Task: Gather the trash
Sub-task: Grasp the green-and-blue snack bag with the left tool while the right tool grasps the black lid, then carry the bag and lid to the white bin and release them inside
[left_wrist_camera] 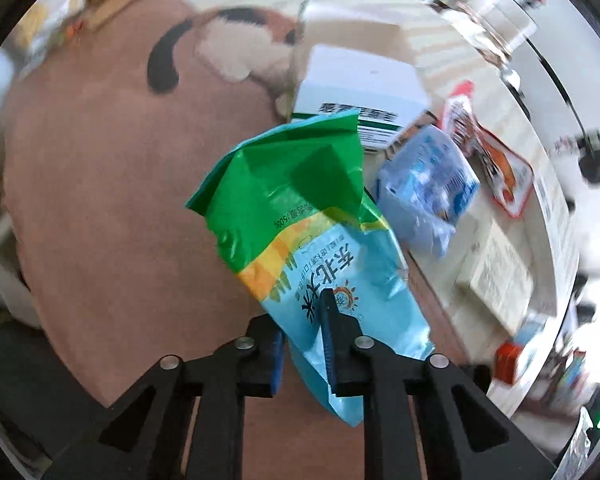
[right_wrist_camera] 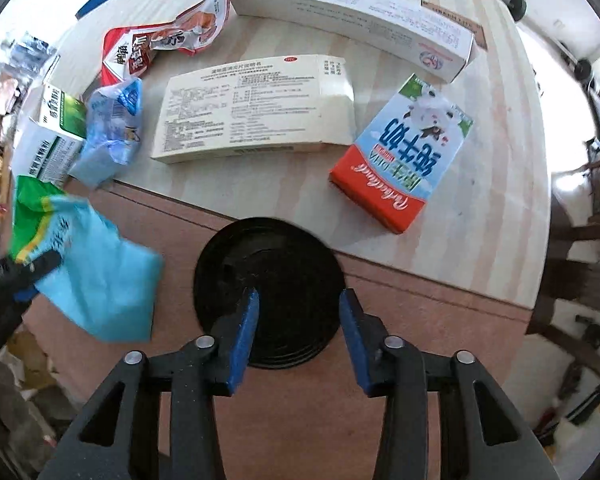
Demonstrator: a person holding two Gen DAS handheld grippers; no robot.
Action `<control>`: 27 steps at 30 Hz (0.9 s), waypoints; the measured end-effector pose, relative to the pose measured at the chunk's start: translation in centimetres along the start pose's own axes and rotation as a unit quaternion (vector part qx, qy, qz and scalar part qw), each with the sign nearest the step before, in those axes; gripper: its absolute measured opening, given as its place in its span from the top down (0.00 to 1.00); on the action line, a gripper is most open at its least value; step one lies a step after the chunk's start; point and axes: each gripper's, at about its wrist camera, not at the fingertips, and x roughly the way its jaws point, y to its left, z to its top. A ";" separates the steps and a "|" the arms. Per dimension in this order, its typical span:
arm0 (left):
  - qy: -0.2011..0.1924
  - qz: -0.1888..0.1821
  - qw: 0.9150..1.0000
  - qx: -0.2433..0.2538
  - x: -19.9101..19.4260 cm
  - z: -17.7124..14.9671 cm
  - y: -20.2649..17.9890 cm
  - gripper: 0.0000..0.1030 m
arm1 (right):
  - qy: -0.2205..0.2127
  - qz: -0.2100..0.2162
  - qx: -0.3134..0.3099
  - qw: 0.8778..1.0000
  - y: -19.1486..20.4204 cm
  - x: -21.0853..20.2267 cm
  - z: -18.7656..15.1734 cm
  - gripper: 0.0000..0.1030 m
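Observation:
My left gripper (left_wrist_camera: 304,316) is shut on a crumpled green and light-blue food bag (left_wrist_camera: 296,200), which hangs over a brown surface (left_wrist_camera: 100,200). In the right wrist view that bag (right_wrist_camera: 100,280) shows at the left edge, with the left gripper's black finger (right_wrist_camera: 40,264) across it. My right gripper (right_wrist_camera: 298,308) points down, open, over a black round disc (right_wrist_camera: 268,268) on the brown board. Its blue pads (right_wrist_camera: 244,332) stand above the disc and nothing is between them. Loose trash on the pale table includes a red-and-blue milk carton (right_wrist_camera: 400,152), a red snack wrapper (right_wrist_camera: 160,48) and a blue plastic wrapper (right_wrist_camera: 112,128).
A flat cream box (right_wrist_camera: 256,112) and a long white box (right_wrist_camera: 352,12) lie on the striped tabletop (right_wrist_camera: 480,220). A green-and-white box (right_wrist_camera: 56,136) sits at the table's left end, also seen from the left wrist as the white box (left_wrist_camera: 360,96). Clutter lies beyond the table edges.

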 end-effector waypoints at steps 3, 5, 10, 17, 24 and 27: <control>-0.018 0.034 0.998 0.052 -1.4 -1.2 -0.2 0.89 | 0.004 0.030 0.003 1.000 0.3 0.1 -0.1 0.09; -0.024 0.050 0.996 0.070 -2.2 -2.3 0.2 0.89 | -0.001 0.008 -0.015 1.000 1.3 0.5 -0.1 0.09; -0.025 0.069 0.995 0.070 -2.7 -4.2 2.2 0.89 | -0.005 -0.039 -0.035 0.999 5.5 1.9 -0.7 0.04; -0.034 0.081 0.994 0.071 -2.9 -4.7 2.3 0.90 | -0.009 -0.068 -0.033 0.997 7.2 3.9 -1.2 0.06; -0.057 0.095 0.990 0.089 -4.9 -5.4 2.5 0.91 | -0.034 -0.068 -0.043 0.996 8.2 1.6 -3.3 0.15; -0.068 0.098 0.988 0.096 -5.9 -5.7 2.7 0.92 | -0.045 -0.062 -0.048 0.996 8.3 0.3 -4.2 0.15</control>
